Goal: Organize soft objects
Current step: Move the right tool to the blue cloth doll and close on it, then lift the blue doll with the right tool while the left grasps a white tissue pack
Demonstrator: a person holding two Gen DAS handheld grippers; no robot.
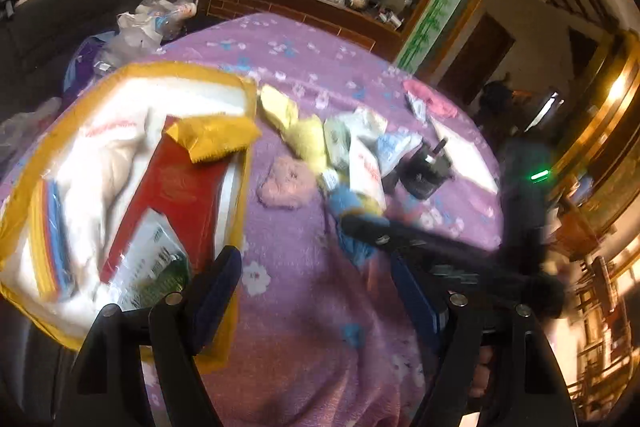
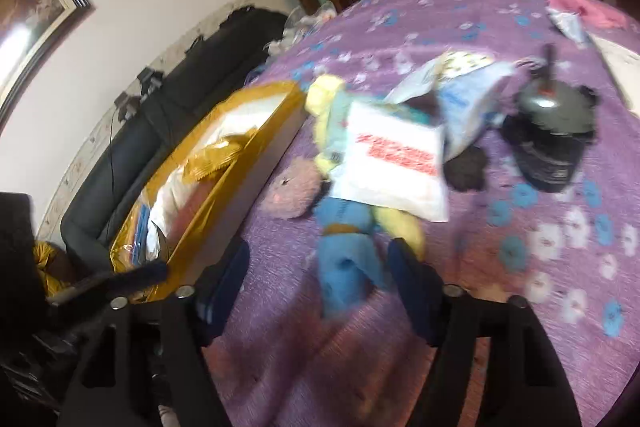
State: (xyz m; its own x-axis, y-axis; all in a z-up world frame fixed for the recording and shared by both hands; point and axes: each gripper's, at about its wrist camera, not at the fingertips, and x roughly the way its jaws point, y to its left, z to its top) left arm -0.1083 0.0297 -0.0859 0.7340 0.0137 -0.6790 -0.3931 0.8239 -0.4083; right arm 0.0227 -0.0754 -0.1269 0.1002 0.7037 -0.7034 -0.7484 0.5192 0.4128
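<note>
Here the right hand-held gripper [image 2: 316, 279] hangs open, the blue plush toy [image 2: 346, 259] lengthwise between its fingers; the left hand-held gripper [image 1: 316, 291], also open, hangs farther off.

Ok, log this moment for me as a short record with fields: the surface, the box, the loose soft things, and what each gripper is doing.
surface: purple floral blanket
box: gold-edged box, open, holding a red packet and a gold pouch
loose items: pink plush, blue and yellow doll, white printed bag lying over the doll
left gripper: open, empty, near the box
right gripper: open, fingers either side of the doll's blue legs
</note>
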